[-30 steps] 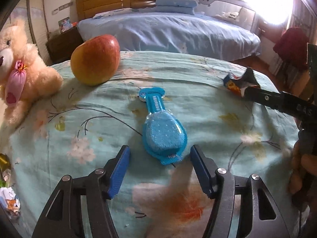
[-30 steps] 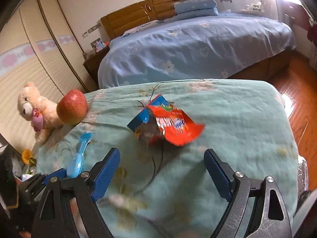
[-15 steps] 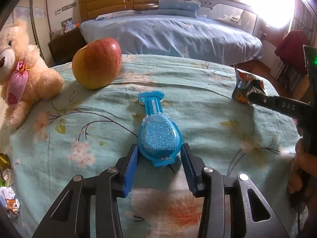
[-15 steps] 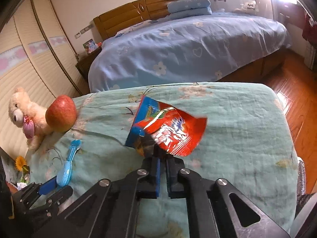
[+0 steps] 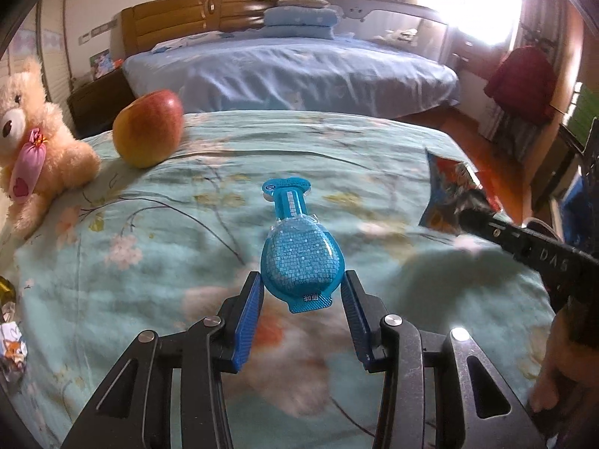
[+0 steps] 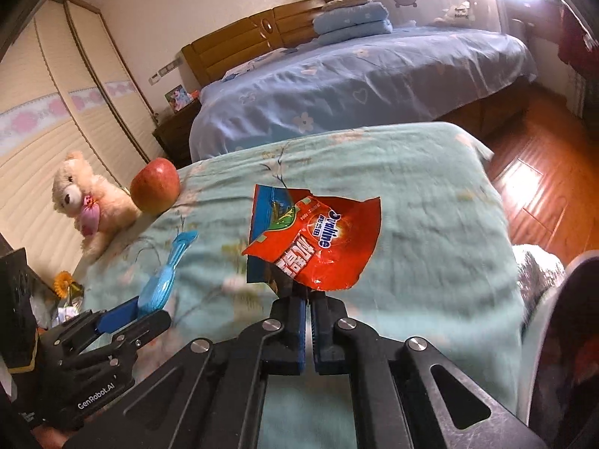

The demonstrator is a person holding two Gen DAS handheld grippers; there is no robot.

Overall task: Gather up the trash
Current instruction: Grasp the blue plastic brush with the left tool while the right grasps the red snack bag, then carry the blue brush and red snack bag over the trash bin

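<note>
Pickup was done: the left gripper clamped the blue blister pack, the right gripper pinched the red wrapper; next, carrying both to a bin, which is not in view.

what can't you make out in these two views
- Left view: red wrapper, blurred, its lower end hidden by the right gripper.
- Right view: blue packet, near end hidden behind the left gripper.
- Both views: no trash bin visible.
- Left view: clutter at the left edge, cut off.

A floral teal bedspread bears an apple and teddy bear (leftward).
</note>
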